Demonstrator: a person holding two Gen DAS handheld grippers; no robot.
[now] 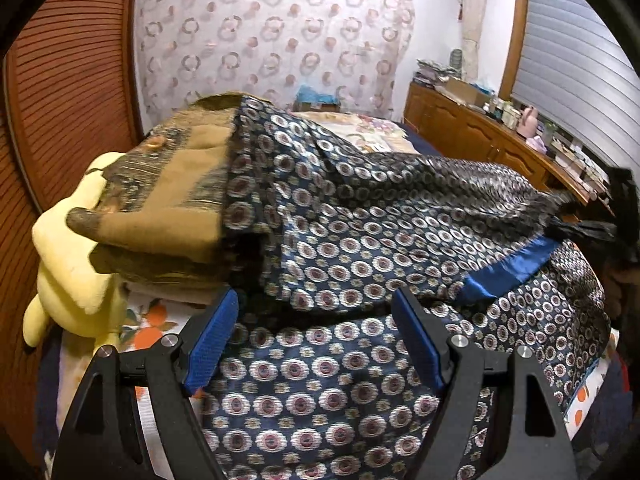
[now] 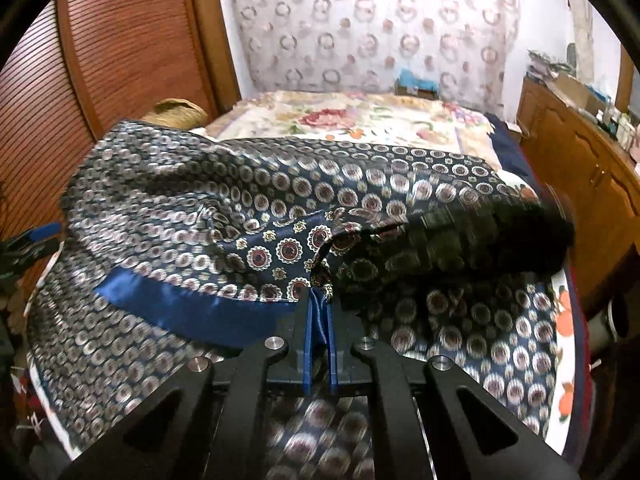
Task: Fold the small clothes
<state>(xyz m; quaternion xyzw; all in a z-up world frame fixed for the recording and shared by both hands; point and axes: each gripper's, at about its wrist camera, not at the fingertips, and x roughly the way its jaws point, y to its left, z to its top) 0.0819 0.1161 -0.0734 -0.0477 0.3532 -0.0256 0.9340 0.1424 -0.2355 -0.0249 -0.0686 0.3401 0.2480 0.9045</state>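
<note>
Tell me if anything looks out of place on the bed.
The patterned blue cloth lies bunched and uneven, one edge lifted in the shut right gripper. The left gripper is open, holding nothing. A folded brown garment sits half on a yellow plush toy.

Home bedroom: bed (image 2: 360,120), wooden dresser (image 2: 580,168), curtain (image 2: 360,32).

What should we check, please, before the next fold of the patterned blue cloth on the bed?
1. Right gripper shut on the patterned cloth: ok.
2. Left gripper holding the cloth: not ok; jaws open, over the fabric.
3. Blue hem band visible for alignment: ok.
4. Cloth lying flat: not ok; bunched and lifted.
5. Brown garment clear of the cloth: not ok; overlapping its edge.
6. Far corners located: cannot tell.
</note>
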